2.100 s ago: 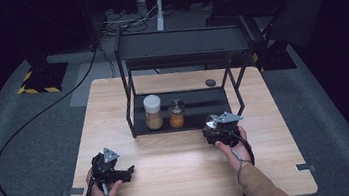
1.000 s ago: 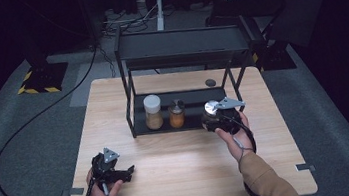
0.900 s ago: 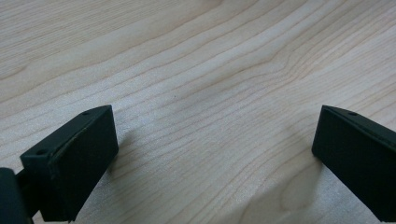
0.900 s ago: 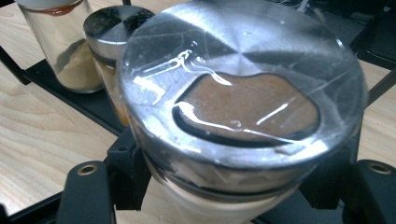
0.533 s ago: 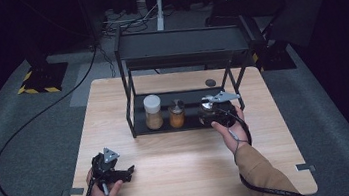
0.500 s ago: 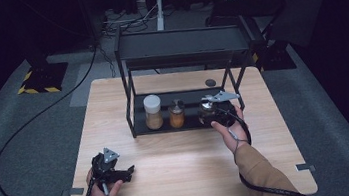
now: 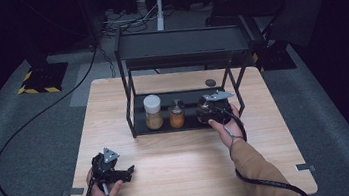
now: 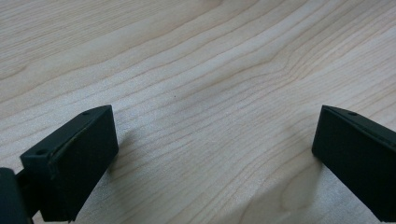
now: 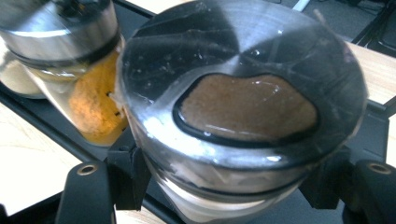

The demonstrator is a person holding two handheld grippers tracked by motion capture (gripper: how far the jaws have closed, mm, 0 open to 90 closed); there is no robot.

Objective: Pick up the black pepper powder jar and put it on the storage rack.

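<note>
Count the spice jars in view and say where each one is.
3. The white-lidded jar stands at the left of the rack's lower shelf, the orange jar beside it, and the third jar is clamped in the right gripper at the shelf's right end. None seems hidden.

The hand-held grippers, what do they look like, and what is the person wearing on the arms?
Each black hand-held gripper, left and right, carries a grey three-cornered plate on top. The jaws are flat, matte black blocks with small screw holes, seen in the left gripper view. A thin black cable trails back from the right one over the arm. The sleeves are tan.
</note>
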